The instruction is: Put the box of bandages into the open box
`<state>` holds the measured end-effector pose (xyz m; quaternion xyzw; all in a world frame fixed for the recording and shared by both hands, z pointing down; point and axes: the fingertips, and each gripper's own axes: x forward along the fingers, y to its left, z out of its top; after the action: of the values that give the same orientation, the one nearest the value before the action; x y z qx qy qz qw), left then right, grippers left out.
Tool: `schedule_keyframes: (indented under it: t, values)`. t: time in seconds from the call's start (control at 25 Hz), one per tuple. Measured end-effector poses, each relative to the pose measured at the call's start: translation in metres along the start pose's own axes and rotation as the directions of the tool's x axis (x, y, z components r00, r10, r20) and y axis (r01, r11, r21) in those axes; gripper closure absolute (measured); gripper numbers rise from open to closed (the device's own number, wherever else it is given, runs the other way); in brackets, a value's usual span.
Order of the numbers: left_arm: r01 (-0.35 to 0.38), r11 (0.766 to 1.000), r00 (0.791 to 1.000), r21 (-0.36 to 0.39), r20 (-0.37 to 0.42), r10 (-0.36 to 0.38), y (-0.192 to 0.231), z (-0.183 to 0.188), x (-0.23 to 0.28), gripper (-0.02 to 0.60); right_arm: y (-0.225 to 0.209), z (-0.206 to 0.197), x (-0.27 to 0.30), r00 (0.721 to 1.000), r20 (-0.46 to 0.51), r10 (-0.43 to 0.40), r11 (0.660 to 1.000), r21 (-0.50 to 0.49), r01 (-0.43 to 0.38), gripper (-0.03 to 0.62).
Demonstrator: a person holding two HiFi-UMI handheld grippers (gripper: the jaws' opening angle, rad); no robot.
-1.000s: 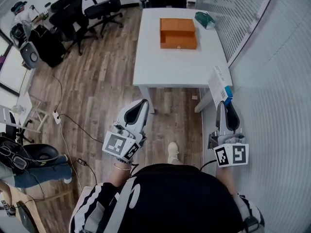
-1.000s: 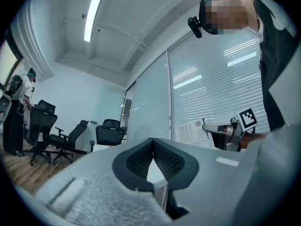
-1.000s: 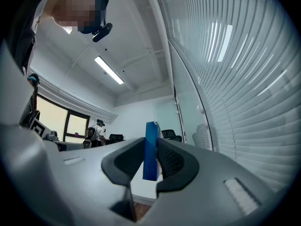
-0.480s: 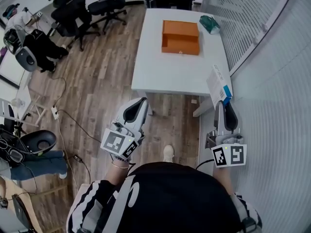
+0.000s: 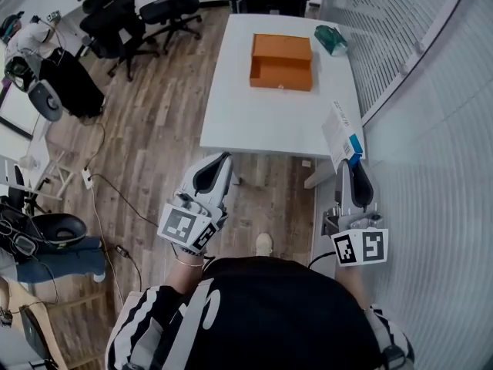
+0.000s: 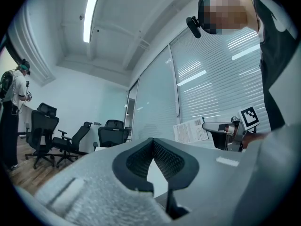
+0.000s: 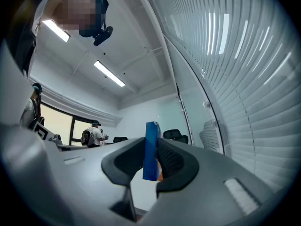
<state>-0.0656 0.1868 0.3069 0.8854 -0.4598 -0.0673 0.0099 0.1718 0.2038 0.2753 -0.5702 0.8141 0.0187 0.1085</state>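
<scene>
Bandage box (image 5: pixel 340 132) juts lengthwise forward, edge-up, from right gripper (image 5: pixel 354 169).

Lower left, the grey left gripper (image 5: pixel 221 159) holds its jaws together; lower right, the grey right gripper (image 5: pixel 353 164) clamps a white-and-blue bandage box (image 5: pixel 339 132).

The open box (image 5: pixel 282 62) sat far back on the table (image 5: pixel 262 118), the box of bandages (image 5: pixel 340 133) over the table's near-right corner.

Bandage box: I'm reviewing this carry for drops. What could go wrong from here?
The right claw pinches the bandage box by one end only, most of it sticking out, so it might pivot or slip. The orange open box sits far across the table, needing a long reach.
</scene>
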Motion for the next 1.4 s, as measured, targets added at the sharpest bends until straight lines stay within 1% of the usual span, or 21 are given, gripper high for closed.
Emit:
schedule_keyframes:
  t: [0.2, 0.44, 0.64, 0.8, 1.0, 1.4]
  values:
    - [-0.011, 1.0, 1.0, -0.002, -0.014, 0.011, 0.0, -0.005, 0.011, 0.58, -0.01, -0.006, 0.008, 1.0, -0.008, 0.009, 1.0, 0.016, -0.009, 0.514]
    - [-0.019, 1.0, 1.0, 0.003, -0.008, 0.019, -0.005, -0.009, 0.011, 0.58, -0.008, -0.012, 0.004, 0.999, -0.01, 0.033, 0.999, 0.02, -0.033, 0.513]
    - [-0.021, 1.0, 1.0, -0.002, -0.007, 0.021, 0.009, -0.003, 0.022, 0.58, -0.007, -0.011, 0.025, 0.999, -0.018, 0.037, 0.999, 0.02, -0.037, 0.513]
    - [-0.014, 1.0, 1.0, -0.007, -0.003, 0.014, 0.014, -0.006, 0.032, 0.58, -0.012, -0.012, 0.034, 0.999, -0.018, 0.032, 0.999, 0.012, -0.032, 0.513]
    - [-0.005, 1.0, 1.0, -0.005, 0.006, 0.005, 0.028, -0.007, 0.054, 0.58, -0.023, -0.021, 0.056, 1.0, -0.021, 0.023, 1.0, 0.008, -0.023, 0.513]
    - [0.015, 1.0, 1.0, -0.009, 0.02, -0.014, 0.062, -0.003, 0.089, 0.58, -0.026, -0.022, 0.104, 0.999, -0.017, 0.028, 0.999, -0.016, -0.028, 0.514]
